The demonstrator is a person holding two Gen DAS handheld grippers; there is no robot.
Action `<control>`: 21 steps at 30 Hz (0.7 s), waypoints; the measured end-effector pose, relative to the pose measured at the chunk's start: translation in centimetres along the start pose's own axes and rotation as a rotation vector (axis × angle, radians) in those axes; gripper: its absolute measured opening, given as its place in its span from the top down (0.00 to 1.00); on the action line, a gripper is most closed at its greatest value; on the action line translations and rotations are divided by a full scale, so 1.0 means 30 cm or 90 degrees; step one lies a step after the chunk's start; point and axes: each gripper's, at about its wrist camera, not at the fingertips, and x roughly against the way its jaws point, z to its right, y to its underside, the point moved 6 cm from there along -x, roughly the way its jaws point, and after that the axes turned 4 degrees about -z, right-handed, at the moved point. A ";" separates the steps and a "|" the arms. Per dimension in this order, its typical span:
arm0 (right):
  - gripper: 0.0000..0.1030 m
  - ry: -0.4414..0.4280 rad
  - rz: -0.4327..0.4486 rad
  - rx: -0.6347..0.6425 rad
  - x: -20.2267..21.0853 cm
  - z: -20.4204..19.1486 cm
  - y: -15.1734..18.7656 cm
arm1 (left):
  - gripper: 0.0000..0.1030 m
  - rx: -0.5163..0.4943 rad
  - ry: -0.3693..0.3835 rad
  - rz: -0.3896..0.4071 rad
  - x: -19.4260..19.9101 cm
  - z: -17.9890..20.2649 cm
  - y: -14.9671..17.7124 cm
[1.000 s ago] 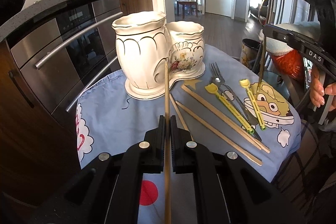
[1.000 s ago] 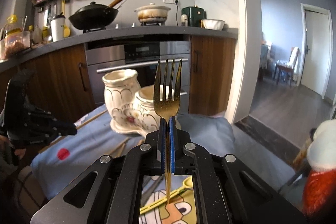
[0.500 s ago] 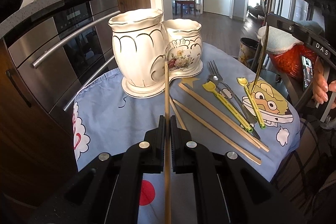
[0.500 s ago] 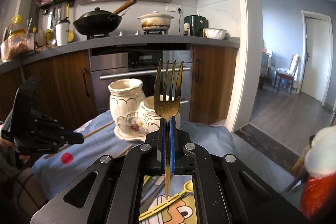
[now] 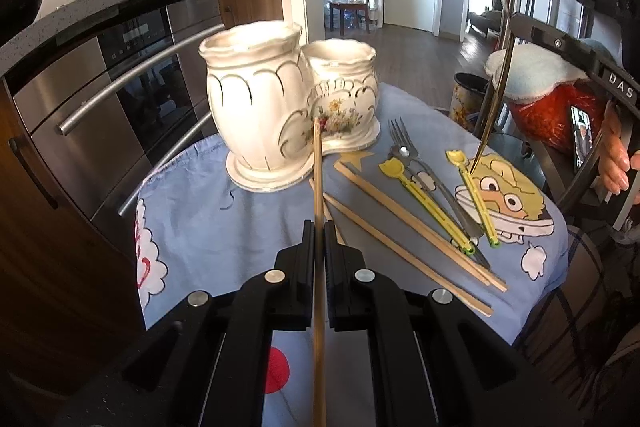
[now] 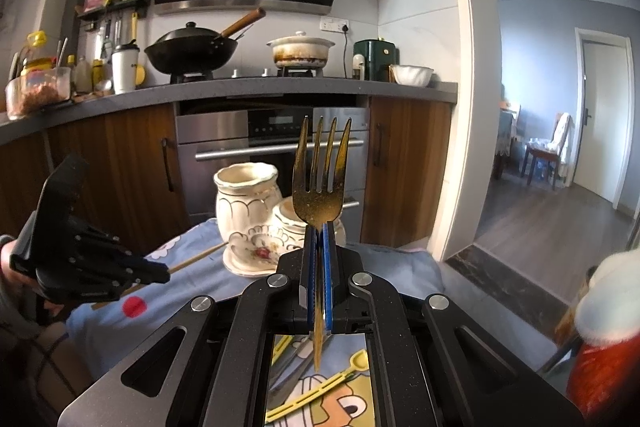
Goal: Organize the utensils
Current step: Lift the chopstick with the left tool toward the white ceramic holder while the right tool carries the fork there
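- On the bench (image 5: 248, 227) draped in a blue cartoon-print cloth, a white ceramic twin-pot utensil holder (image 5: 280, 107) stands at the far side, both of its mouths apparently empty.
- The left hand-held gripper (image 5: 319, 227) is closed tight on a long pale wooden chopstick (image 5: 318, 163); the stick runs forward between the jaws and its tip sits in front of the holder's lower wall, well below either rim.
- The right hand-held gripper (image 6: 319, 227) is clamped on the neck of a gold-coloured metal fork (image 6: 320, 187), tines up, raised above the cloth and off to the holder's side.
- Loose on the cloth beside the holder lie more wooden chopsticks (image 5: 412, 223), a silver metal fork (image 5: 400, 139) and two yellow plastic picks (image 5: 472, 199).
- Risk: the chopstick points low, so pushing forward could jab the pot's wall and shove or tip the holder; the tip needs lifting over a rim first.
- Risk: the grip on the thin stick sits far from its tip, so any contact could swivel it in the jaws or let it slip out.
- Risk: both tools heading for the same pots together could collide, or the fork could knock the rim.
- Risk: the cloth may drag and scatter the loose pieces.
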 end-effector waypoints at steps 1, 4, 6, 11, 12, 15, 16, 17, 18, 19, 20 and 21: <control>0.96 -0.001 0.001 0.002 0.001 -0.002 -0.005 | 0.95 -0.001 0.000 0.008 0.010 0.000 -0.010; 0.96 -0.004 0.006 0.006 0.003 -0.008 -0.022 | 0.95 -0.007 0.003 0.037 0.046 0.005 -0.048; 0.96 -0.006 0.008 0.008 0.000 -0.009 -0.038 | 0.95 -0.010 0.003 0.056 0.070 0.005 -0.078; 0.96 -0.012 0.013 0.006 -0.019 -0.007 -0.085 | 0.95 -0.005 0.004 0.116 0.132 -0.010 -0.178; 0.96 -0.013 0.013 0.006 -0.022 -0.004 -0.089 | 0.95 -0.003 0.006 0.127 0.142 -0.015 -0.199; 0.96 -0.015 0.015 0.009 -0.033 -0.007 -0.118 | 0.95 0.008 0.010 0.154 0.160 -0.033 -0.263; 0.96 -0.017 0.015 0.011 -0.037 -0.009 -0.130 | 0.95 0.015 0.014 0.165 0.165 -0.042 -0.289; 0.96 -0.018 0.015 0.012 -0.040 -0.010 -0.141 | 0.95 0.020 0.017 0.172 0.168 -0.047 -0.306; 0.96 -0.018 0.017 0.014 -0.042 -0.011 -0.152 | 0.95 0.026 0.021 0.185 0.173 -0.057 -0.329; 0.96 -0.020 0.018 0.014 -0.046 -0.011 -0.167 | 0.95 0.031 0.023 0.193 0.176 -0.065 -0.344; 0.96 -0.022 0.018 0.013 -0.049 -0.011 -0.178 | 0.95 0.041 0.026 0.206 0.181 -0.076 -0.368; 0.96 -0.024 0.019 0.012 -0.054 -0.010 -0.191 | 0.95 0.048 0.028 0.214 0.181 -0.082 -0.384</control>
